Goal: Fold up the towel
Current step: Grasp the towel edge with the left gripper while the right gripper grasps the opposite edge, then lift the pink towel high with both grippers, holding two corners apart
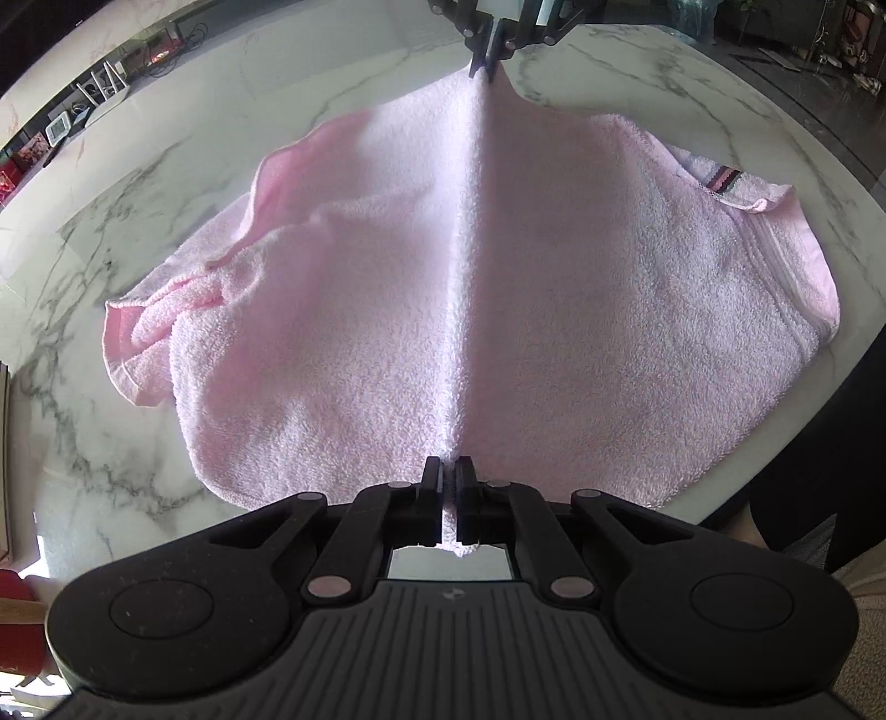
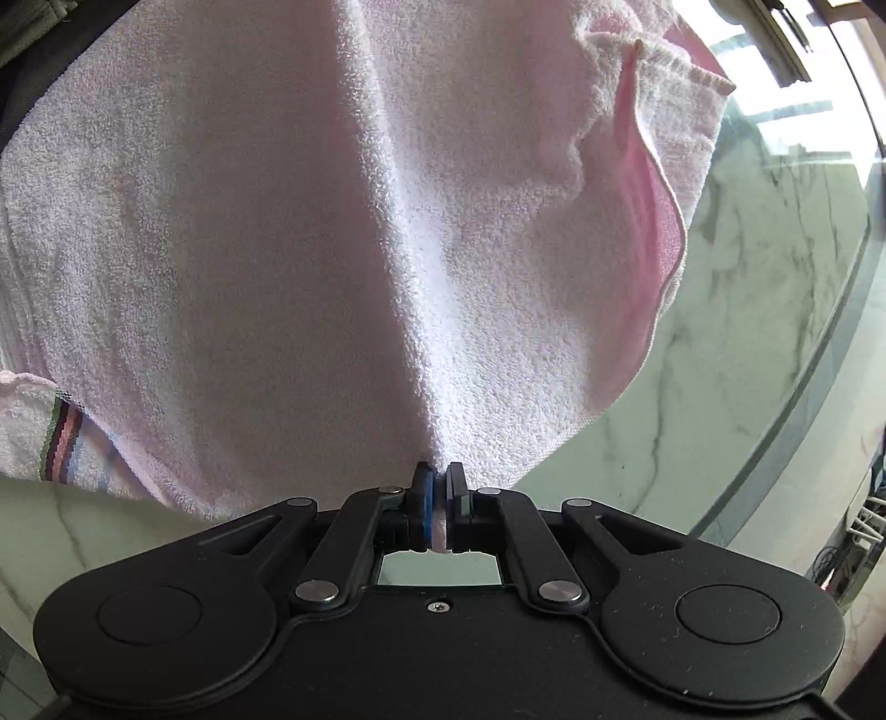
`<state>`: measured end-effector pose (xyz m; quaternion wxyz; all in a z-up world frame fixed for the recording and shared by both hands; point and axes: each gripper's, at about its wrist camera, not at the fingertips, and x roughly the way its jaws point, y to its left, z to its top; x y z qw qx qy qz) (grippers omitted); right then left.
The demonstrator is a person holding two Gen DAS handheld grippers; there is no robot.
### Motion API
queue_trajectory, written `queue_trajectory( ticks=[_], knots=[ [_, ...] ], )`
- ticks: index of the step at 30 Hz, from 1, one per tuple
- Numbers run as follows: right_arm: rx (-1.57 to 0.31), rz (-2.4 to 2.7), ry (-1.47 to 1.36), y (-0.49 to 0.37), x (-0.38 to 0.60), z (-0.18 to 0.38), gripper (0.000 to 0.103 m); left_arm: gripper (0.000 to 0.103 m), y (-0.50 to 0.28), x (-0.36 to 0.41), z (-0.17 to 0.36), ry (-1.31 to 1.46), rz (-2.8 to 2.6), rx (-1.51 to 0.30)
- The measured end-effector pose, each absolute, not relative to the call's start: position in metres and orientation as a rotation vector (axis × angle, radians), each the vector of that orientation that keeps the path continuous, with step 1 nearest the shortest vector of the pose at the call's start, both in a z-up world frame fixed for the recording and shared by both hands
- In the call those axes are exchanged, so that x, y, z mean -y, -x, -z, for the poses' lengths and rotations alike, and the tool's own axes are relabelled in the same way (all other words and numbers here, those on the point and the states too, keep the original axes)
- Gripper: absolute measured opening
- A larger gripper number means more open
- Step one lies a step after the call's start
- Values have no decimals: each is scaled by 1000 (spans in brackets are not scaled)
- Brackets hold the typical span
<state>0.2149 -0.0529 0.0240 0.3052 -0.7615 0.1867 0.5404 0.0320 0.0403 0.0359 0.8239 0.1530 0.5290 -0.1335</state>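
A pale pink terry towel (image 1: 354, 310) lies on a white marble table (image 1: 111, 432). My left gripper (image 1: 449, 471) is shut on the towel's near edge, and a raised ridge of cloth runs from it straight across to my right gripper (image 1: 483, 71), shut on the far edge. In the right wrist view the right gripper (image 2: 438, 476) pinches the towel (image 2: 249, 221), which fills most of that view. A striped label band (image 1: 725, 185) sits at one towel corner, also seen as the striped band (image 2: 63, 443). The opposite end of the towel (image 1: 144, 327) is bunched and folded over.
The marble table has a curved edge (image 2: 819, 387) with a glass-like rim. Beyond it stand a shelf with small items (image 1: 66, 127) and cluttered floor (image 1: 830, 50). A dark sleeve (image 1: 819, 471) shows at the right, close to the table's near edge.
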Motion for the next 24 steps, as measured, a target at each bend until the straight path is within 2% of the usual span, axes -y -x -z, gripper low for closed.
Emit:
queue_trajectory(
  ticks=[7,11,20,24],
  knots=[
    [-479,-1258,1927,-223,75,-79,3,3,-35,-57,-83,-488,236,-1035],
    [-462,-1119,1857,-161,58,-114,3,3,-42,-62,-121,-599,181,-953],
    [-351,-871,1728,-117,76,-202,2,3,-65,-57,-227,-794,73,-745],
    [-277,-746,1643,-117,76,-234,2,3,-67,-51,-276,-773,36,-619]
  ],
)
